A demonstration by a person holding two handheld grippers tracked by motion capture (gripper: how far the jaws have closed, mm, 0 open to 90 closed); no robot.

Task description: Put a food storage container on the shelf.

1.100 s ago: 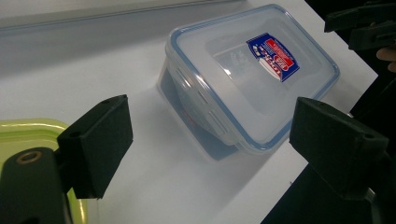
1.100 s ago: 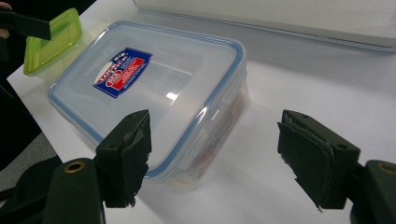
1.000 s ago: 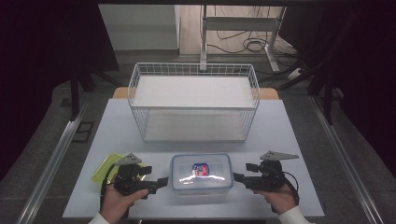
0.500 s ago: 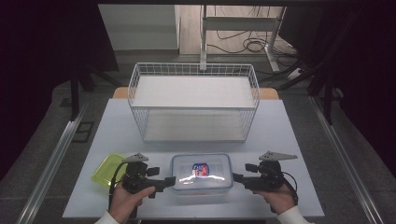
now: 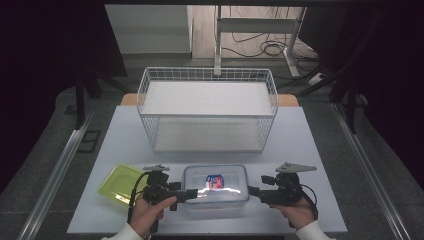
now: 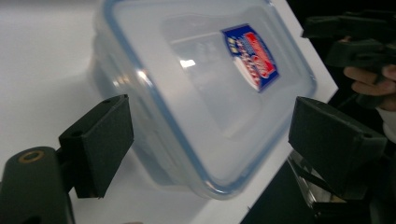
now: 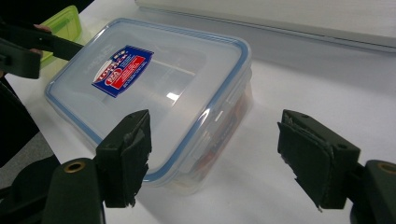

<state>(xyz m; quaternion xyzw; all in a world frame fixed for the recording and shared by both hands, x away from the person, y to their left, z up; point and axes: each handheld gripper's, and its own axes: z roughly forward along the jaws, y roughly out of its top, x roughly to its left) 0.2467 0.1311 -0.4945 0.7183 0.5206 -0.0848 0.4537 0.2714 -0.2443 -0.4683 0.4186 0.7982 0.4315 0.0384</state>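
Currently the step in hand looks like the approach to a two-sided grasp on the clear lidded container, which sits on the table close to its near edge, roughly midway along it. Left gripper is at the container's left end, jaws spread wide with the near left corner between them, not yet clamped. Right gripper sits just off the right end, jaws likewise apart and holding nothing. Next move, as I judge it: both must close on the lid rim or side latches evenly. Room: the near table edge lies just below the container, so little margin toward the person. A green lid lies just left of the left gripper. The wire basket stands farther back, with bare tabletop between.
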